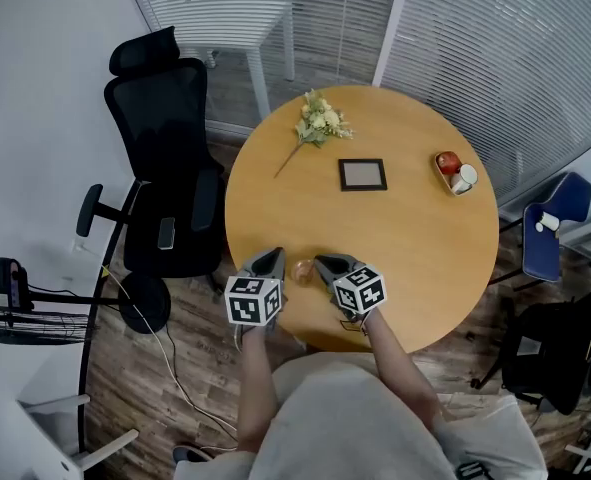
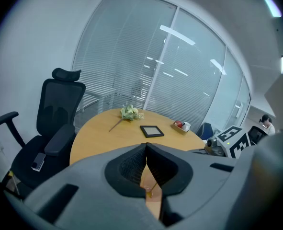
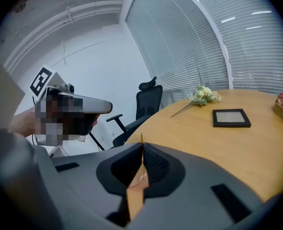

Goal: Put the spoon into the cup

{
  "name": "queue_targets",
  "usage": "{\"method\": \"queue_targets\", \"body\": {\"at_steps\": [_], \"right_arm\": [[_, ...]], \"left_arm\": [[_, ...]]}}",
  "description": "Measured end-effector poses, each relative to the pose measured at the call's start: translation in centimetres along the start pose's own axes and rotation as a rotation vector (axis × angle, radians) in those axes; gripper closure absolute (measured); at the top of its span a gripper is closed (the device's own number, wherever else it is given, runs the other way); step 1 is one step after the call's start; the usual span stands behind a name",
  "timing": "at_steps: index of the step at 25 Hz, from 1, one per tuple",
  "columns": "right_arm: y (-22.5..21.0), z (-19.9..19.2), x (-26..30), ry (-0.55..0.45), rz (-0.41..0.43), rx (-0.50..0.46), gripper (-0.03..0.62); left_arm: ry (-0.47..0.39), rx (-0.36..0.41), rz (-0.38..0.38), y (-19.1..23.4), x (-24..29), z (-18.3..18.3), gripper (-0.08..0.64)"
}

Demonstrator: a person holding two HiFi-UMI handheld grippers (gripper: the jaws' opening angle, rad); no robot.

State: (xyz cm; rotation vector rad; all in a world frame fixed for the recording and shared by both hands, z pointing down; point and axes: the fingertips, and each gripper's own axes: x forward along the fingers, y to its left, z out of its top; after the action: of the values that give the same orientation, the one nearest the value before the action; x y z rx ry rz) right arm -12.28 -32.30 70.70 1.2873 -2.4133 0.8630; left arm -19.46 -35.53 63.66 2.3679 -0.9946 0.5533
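Observation:
A small amber cup [image 1: 302, 269] stands near the front edge of the round wooden table [image 1: 415, 238], between my two grippers. My right gripper [image 1: 327, 265] is just right of the cup and is shut on the thin gold spoon [image 3: 141, 143], whose handle sticks up from the line where the jaws meet. My left gripper [image 1: 272, 261] is just left of the cup with its jaws closed tip to tip. Through the gap under its jaws, the left gripper view shows a gold sliver [image 2: 150, 189] over the table top; I cannot tell what it is.
Further back on the table lie a flower sprig [image 1: 320, 120], a black picture frame [image 1: 362, 174] and a small tray with a red apple [image 1: 455, 171]. A black office chair [image 1: 165, 168] stands left of the table and a blue chair [image 1: 555, 218] at the right.

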Motion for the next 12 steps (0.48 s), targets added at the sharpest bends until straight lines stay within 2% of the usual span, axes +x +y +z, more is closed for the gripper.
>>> {"method": "queue_targets", "body": {"at_steps": [12], "right_arm": [[-1.2,-0.2,-0.3,0.007,-0.041,0.02,0.586]], "left_arm": [[0.001,-0.009,0.024,0.3,-0.7,-0.5,0.551]]}}
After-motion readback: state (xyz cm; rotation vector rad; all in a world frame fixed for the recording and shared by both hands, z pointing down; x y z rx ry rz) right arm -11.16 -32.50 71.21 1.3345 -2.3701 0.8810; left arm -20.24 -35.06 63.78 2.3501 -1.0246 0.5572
